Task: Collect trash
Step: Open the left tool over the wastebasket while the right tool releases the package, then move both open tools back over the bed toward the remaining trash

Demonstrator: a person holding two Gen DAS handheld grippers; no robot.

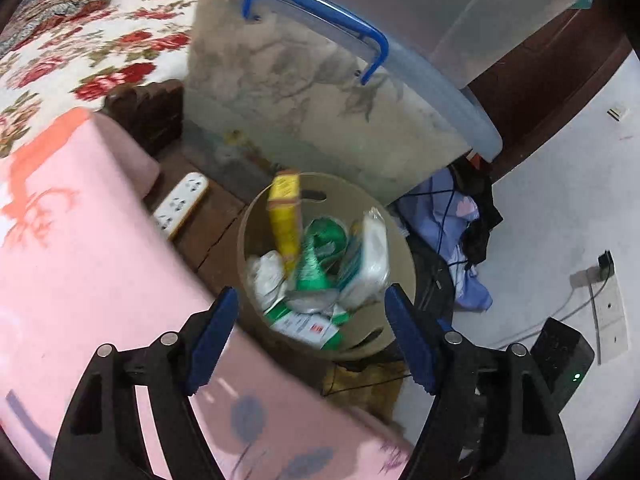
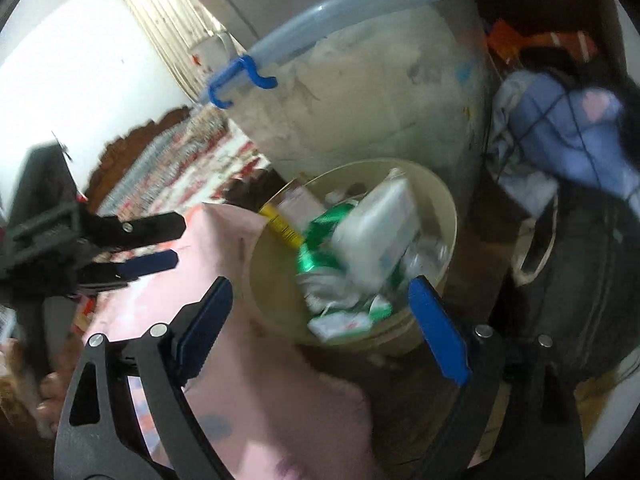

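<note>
This is a cramped bedroom corner: a bed under a pink blanket, a big clear storage box with a blue handle, and tight between them on the floor my landmark, the round beige bin. The bin sits just in front of the storage box, and a white power strip lies on the dark wood just to its bed side. On its far side from the bed lies a heap of lilac clothing. Inside the bin is the trash: a yellow box standing on end against the rim, a green foil wrapper, a white plastic-wrapped pack that looks blurred and may be mid-drop, and a green-and-white carton at the bottom. My left tool hangs above the bin with its jaws spread wide and nothing between them; my right tool does likewise, wide open and empty. I judge this the drop-off step, with both loads released into the bin. Next I need to draw both tools away from the bin and look over the bed and floor for more litter.
</note>
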